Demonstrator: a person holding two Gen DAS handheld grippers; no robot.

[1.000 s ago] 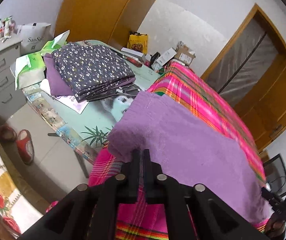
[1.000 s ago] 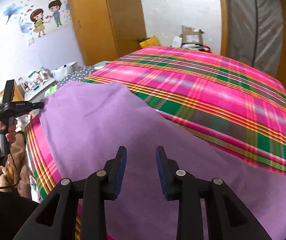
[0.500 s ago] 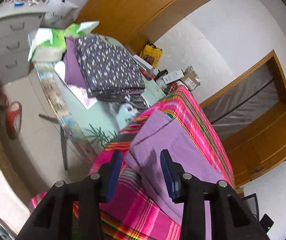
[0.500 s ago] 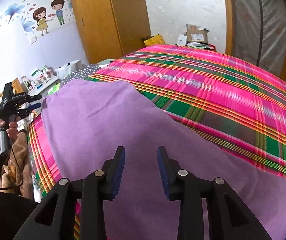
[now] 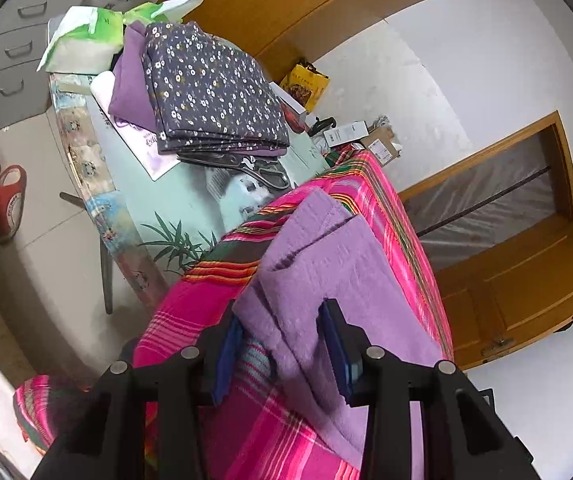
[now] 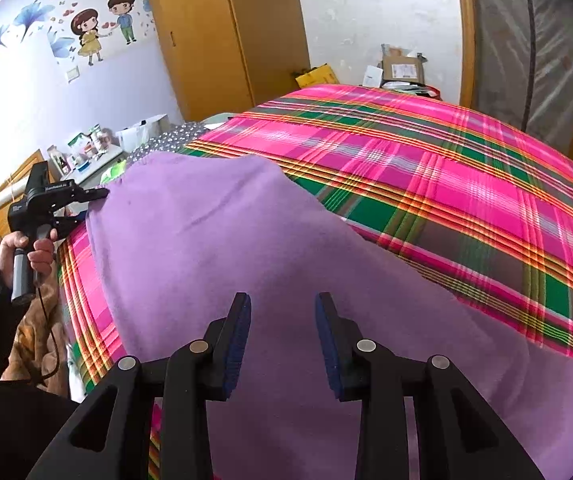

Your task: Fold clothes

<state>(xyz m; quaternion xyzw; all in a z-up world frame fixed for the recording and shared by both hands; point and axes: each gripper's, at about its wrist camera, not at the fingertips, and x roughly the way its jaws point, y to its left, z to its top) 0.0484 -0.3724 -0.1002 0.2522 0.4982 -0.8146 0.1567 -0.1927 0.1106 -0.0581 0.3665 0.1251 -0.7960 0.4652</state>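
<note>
A purple fleece garment [image 6: 246,260] lies folded over on the pink plaid bedspread [image 6: 446,180]. In the left wrist view its layered edge [image 5: 346,264] runs along the near side of the bed. My left gripper [image 5: 280,312] is open wide, the garment's corner lying loose between the fingers and brushing the left one. From the right wrist view that left gripper [image 6: 90,206] shows at the garment's far left corner, held by a hand [image 6: 26,248]. My right gripper [image 6: 282,304] hovers open just above the middle of the purple cloth, gripping nothing.
A low table [image 5: 126,168] beside the bed carries a stack of folded clothes topped by dark floral fabric [image 5: 210,92]. Red slippers [image 5: 8,200] sit on the floor by grey drawers [image 5: 10,48]. Boxes [image 6: 402,68] and a wooden wardrobe [image 6: 238,32] stand beyond the bed.
The left gripper was shut on the purple corner; it has opened, rolled and sunk a little, and the cloth rests on the bed. The right gripper stays where it was.
</note>
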